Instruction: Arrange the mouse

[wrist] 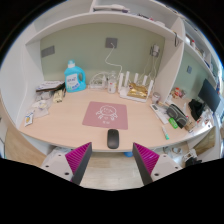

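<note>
— What do you have on the far left?

— I see a blue bottle [74, 76] with a white label, smooth plastic by the look of it, standing upright at the back of the desk [70, 125] near the wall. Beside it, further left, there is a cluster of small clutter I cannot make out.

— And the gripper?

— My gripper [112, 160] hangs over the desk's near edge with its fingers [76, 157] set wide apart. The magenta pads face each other across an open gap; they grip nothing and touch nothing.

— Where is the mouse?

— The mouse [113, 138] is dark, rounded and oval, lying flat on the pale, smooth wooden desktop. It sits just ahead of the fingers, roughly centred on the gap between them, and just in front of the near edge of a square pink mouse pad [102, 113]. I cannot tell whether it overlaps that edge. The pad looks matte with a faint printed figure.

— Further right?

— A white ribbed rack [138, 89] stands at the back, and a dark monitor [209, 95] stands at the far right, with mixed small items along that side.
</note>
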Demonstrator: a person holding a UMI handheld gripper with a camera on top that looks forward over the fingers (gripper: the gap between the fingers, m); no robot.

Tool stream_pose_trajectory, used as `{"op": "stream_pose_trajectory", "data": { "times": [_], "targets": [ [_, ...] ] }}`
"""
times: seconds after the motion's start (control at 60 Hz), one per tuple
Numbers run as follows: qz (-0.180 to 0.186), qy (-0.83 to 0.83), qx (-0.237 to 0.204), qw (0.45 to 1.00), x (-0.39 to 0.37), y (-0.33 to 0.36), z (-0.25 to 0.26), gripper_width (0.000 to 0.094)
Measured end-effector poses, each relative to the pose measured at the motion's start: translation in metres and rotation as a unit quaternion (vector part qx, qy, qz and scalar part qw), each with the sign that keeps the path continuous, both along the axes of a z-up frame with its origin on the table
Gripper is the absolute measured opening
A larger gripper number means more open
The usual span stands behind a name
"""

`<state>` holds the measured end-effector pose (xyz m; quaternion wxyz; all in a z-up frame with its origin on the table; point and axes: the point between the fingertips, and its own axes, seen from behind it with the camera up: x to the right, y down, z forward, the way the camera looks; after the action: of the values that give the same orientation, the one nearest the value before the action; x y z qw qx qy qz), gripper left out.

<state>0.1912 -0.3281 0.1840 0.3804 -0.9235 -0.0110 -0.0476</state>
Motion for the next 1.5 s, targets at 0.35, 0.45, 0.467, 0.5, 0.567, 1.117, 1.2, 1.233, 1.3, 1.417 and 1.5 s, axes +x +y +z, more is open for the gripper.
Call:
{"op": "stream_pose_trajectory", "data": {
  "times": [0.35, 0.45, 0.467, 0.5, 0.567, 1.117, 1.2, 1.233, 1.3, 1.417, 1.5],
  "targets": [
    [-0.047, 0.011, 0.046, 0.998, 0.006, -0.03, -0.023, 0.084],
    [-0.053, 0.02, 0.066, 0.996, 0.005, -0.027, -0.047, 0.0839],
    [-0.055, 0.02, 0.069, 0.996, 0.006, -0.024, -0.052, 0.0838],
    [-0.055, 0.02, 0.073, 0.996, 0.006, -0.019, -0.062, 0.0837],
    [-0.047, 0.027, 0.083, 0.995, 0.002, 0.0, -0.081, 0.0834],
    [-0.014, 0.037, 0.081, 0.996, 0.022, 0.141, -0.198, 0.062],
    [-0.017, 0.033, 0.083, 0.996, 0.025, 0.146, -0.199, 0.047],
    [-0.014, 0.03, 0.082, 0.996, 0.023, 0.146, -0.198, 0.0455],
    [-0.009, 0.024, 0.08, 0.996, 0.023, 0.145, -0.199, 0.0412],
    [-0.002, 0.019, 0.067, 0.998, 0.022, 0.144, -0.198, 0.0355],
    [0.002, 0.019, 0.065, 0.998, 0.022, 0.142, -0.187, 0.0352]
  ]
}}
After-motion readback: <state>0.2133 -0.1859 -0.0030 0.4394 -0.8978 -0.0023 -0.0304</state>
